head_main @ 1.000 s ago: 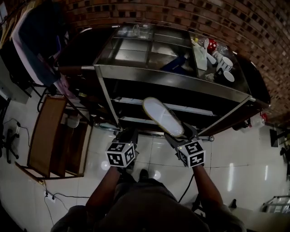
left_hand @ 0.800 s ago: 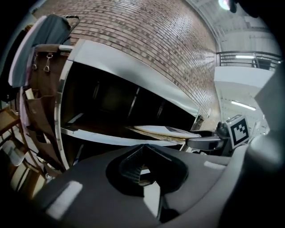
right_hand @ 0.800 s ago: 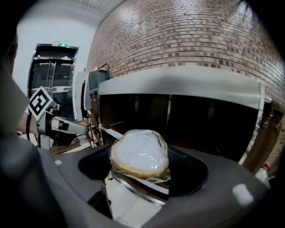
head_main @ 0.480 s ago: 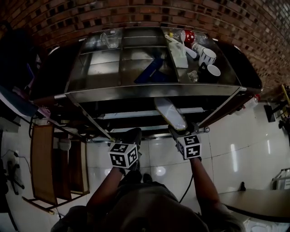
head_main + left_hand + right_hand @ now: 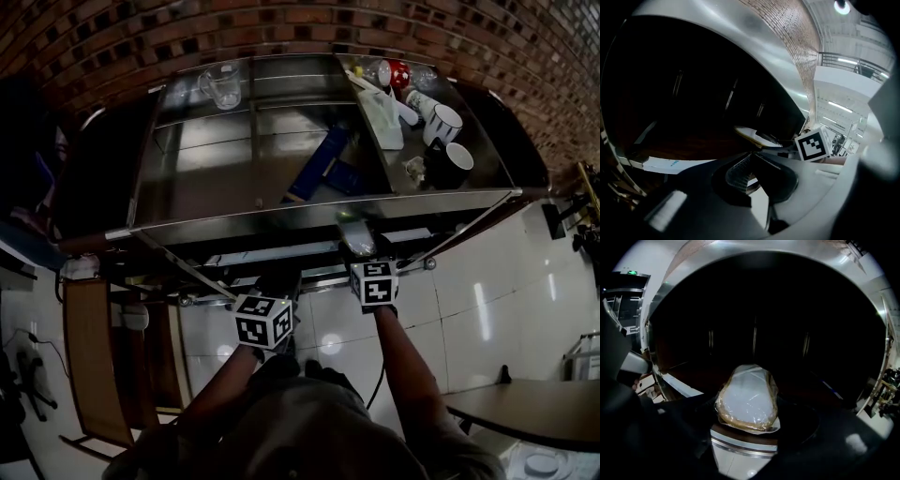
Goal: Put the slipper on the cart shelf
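Observation:
The slipper point(image 5: 747, 399), pale-soled and wrapped in clear plastic, sits between my right gripper's point(image 5: 746, 427) jaws, which are shut on its heel end. Its toe points into the dark space under the cart's steel top point(image 5: 328, 211). In the head view only the slipper's point(image 5: 356, 239) near end shows below that top, above the shelf rail point(image 5: 281, 253). The right gripper point(image 5: 367, 258) is at the cart's front edge. My left gripper point(image 5: 274, 289) hangs lower, near the cart's front, its fingertips point(image 5: 751, 154) touching with nothing between them. The left gripper view shows the slipper point(image 5: 749, 135) from the side.
On the cart top stand a glass point(image 5: 217, 86), two mugs point(image 5: 448, 122), a blue box point(image 5: 319, 161) and a white pack point(image 5: 380, 117). A brick wall point(image 5: 281, 28) backs the cart. A wooden frame point(image 5: 89, 366) stands at left, a table point(image 5: 525, 412) at lower right.
The slipper has gone forward from in front of the cart to under its steel top. Both grippers have closed in on the cart's front edge.

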